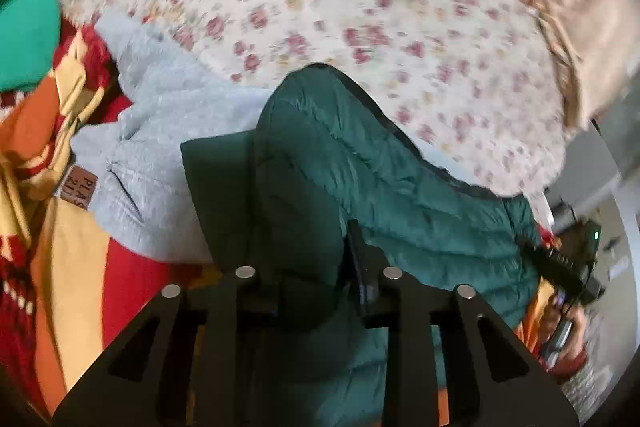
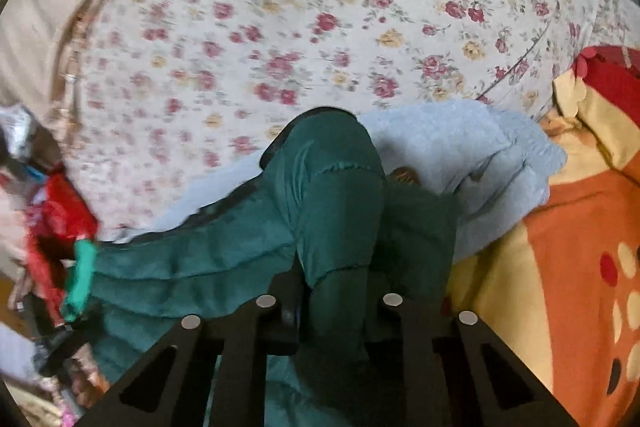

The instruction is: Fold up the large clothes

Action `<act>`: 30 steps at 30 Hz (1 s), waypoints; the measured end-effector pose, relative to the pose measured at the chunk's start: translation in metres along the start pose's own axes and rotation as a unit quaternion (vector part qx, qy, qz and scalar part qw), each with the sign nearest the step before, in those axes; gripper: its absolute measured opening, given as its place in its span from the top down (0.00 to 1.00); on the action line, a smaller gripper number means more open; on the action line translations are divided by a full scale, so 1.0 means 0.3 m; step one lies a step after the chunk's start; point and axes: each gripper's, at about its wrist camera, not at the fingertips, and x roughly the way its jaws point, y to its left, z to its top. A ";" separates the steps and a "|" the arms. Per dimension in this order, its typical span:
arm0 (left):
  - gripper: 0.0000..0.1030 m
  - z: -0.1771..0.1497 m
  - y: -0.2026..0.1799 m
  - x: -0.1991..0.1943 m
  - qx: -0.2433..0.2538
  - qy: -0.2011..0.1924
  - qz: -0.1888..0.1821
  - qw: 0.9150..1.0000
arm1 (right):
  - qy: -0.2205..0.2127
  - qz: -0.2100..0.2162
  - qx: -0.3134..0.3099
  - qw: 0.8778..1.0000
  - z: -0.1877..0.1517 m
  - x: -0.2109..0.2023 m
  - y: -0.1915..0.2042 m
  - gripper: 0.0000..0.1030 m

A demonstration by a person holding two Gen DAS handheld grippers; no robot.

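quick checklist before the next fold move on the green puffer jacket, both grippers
1. Left gripper shut on the green jacket: ok, fabric bunched between its fingers.
2. Right gripper shut on the same jacket: ok, a fold runs up between its fingers.
3. Jacket span between the two grippers flat: not ok, it is creased and bunched.
4. Landing area on the floral sheet: ok, bare ahead of both grippers.
5. Grey fleece apart from the jacket: not ok, it lies touching it.
6. Sleeves tucked: cannot tell.

A home bedroom: a floral bedsheet (image 2: pixel 304 39) covers the bed beneath piled clothes (image 1: pixel 60 131).
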 end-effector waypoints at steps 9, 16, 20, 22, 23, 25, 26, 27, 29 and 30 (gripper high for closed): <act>0.78 -0.204 0.021 -0.118 0.081 0.062 -0.043 0.994 | 0.038 0.092 0.004 0.995 -0.298 -0.197 -0.033 0.85; 0.71 -0.195 0.022 -0.097 0.070 0.068 -0.055 0.994 | 0.036 0.082 0.052 0.995 -0.370 -0.204 -0.113 0.85; 0.51 -0.171 0.034 -0.051 0.040 0.072 -0.059 0.995 | 0.029 0.063 0.077 0.995 -0.335 -0.180 -0.125 0.67; 0.51 -0.162 0.044 -0.018 0.022 0.076 -0.062 0.995 | 0.027 0.048 0.078 0.995 -0.314 -0.158 -0.124 0.50; 0.51 -0.157 0.049 -0.001 0.014 0.080 -0.068 0.994 | 0.026 0.043 0.080 0.996 -0.308 -0.147 -0.125 0.49; 0.50 -0.150 0.059 0.023 -0.007 0.085 -0.082 0.993 | 0.034 0.039 0.084 0.995 -0.294 -0.113 -0.120 0.49; 0.48 -0.143 0.062 0.040 -0.023 0.087 -0.094 0.991 | 0.039 0.035 0.083 0.995 -0.283 -0.088 -0.110 0.49; 0.48 -0.137 0.062 0.046 -0.032 0.086 -0.100 0.991 | 0.040 0.028 0.081 0.996 -0.276 -0.075 -0.101 0.49; 0.48 -0.127 0.058 0.046 -0.052 0.073 -0.106 0.990 | 0.031 0.013 0.069 0.997 -0.260 -0.058 -0.073 0.49; 0.48 -0.124 0.053 0.039 -0.052 0.068 -0.107 0.991 | 0.027 0.013 0.065 0.997 -0.256 -0.057 -0.066 0.52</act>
